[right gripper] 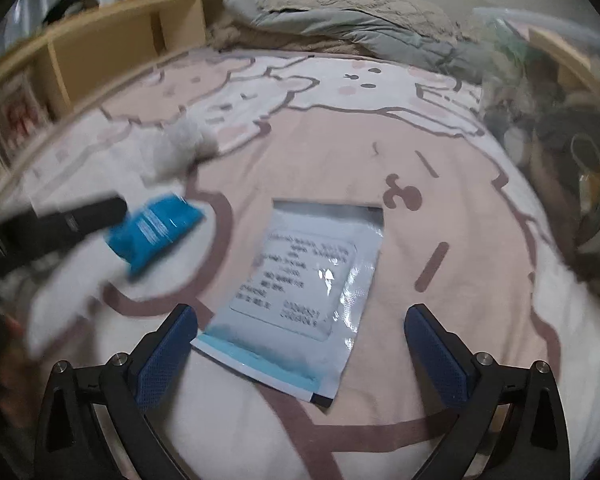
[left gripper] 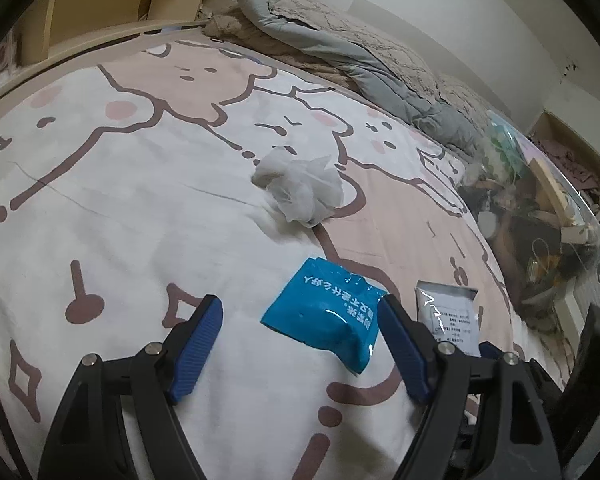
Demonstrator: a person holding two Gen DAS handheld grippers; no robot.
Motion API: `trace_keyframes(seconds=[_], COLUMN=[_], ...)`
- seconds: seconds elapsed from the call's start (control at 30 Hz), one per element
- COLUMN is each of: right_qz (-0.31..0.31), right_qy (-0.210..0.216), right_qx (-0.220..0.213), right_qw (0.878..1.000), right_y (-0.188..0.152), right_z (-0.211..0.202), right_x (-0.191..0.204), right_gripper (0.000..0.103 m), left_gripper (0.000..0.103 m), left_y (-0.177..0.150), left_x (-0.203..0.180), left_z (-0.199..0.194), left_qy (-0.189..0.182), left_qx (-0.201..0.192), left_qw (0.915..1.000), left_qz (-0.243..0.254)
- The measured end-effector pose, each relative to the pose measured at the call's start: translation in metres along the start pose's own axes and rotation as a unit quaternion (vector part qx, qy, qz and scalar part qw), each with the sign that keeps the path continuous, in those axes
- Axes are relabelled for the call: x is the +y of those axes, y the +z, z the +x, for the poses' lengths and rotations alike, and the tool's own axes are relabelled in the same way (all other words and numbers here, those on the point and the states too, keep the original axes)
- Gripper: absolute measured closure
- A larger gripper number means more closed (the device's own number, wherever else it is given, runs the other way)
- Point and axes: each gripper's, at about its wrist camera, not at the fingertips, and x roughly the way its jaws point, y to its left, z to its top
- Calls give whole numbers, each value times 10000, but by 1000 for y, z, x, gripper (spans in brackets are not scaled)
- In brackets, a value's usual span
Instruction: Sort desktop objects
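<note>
Bedding sets the stage: a soft, slightly wrinkled sheet [left gripper: 140,208] printed with pink and white cartoon bears, and every place below is given relative to the blue packet [left gripper: 324,316]. That packet, a glossy, puffy foil pouch with white lettering, lies flat between the spread fingers of the left gripper [left gripper: 300,320], nearer its right finger [left gripper: 400,344] and nearly touching it, with its long axis running diagonally across the gap. Beyond the packet sits a crumpled white tissue [left gripper: 300,188], light and shapeless, well apart. To the packet's right lies a white sachet [right gripper: 300,292], thin, shiny and rectangular with printed text and a pale blue band at its near edge; it lies between the open fingers of the right gripper [right gripper: 300,344], closer to the left finger [right gripper: 168,352], its long axis pointing roughly away from the tool. Neither gripper holds anything (the right view is motion-blurred). Each arm seems matched to its own pouch, so closing straight down looks sufficient, though slick foil may slide.
</note>
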Motion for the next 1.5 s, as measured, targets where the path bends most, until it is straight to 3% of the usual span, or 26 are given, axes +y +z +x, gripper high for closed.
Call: trace_keyframes(seconds=[0.13, 0.23, 0.47, 0.67, 0.87, 1.03, 1.1, 1.37, 1.43, 1.5], right_qz=[170, 551, 988, 1318, 1311, 1303, 1288, 1235, 1226, 1176], right_qy=[-400, -401, -775, -731, -810, -853, -878, -992, -1001, -1032], right_qx=[-28, -32, -61, -67, -70, -105, -95, -26, -27, -24], right_qw=[9991, 9977, 9921, 9886, 9880, 9877, 9877, 9874, 9874, 9877], right_y=[-2, -6, -9, -10, -15, -16, -16, -15, -15, -15], right_z=[-3, -6, -11, -14, -8, -6, -6, -4, -4, -3], right_x=[-18, -38, -71, -87, -83, -82, -82, -79, -79, -77], right_gripper=[0, 0, 0, 0, 0, 0, 0, 0, 0, 0], left_gripper=[22, 22, 22, 22, 22, 22, 22, 23, 38, 40], left_y=[3, 5, -1, -14, -3, 5, 6, 6, 5, 6], left_x=[-3, -9, -35, -47, -52, -55, -56, -59, -57, -53], left_z=[4, 11, 25, 18, 15, 37, 44, 57, 54, 52], left_qy=[-163, -407, -212, -441, -115, -36, 177, 354, 510, 488], left_qx=[26, 122, 214, 409, 197, 533, 526, 644, 558, 531], left_qw=[9999, 9991, 9964, 9909, 9902, 9894, 9890, 9867, 9871, 9886], left_qz=[4, 59, 795, 1201, 1377, 1348, 1368, 1453, 1414, 1325])
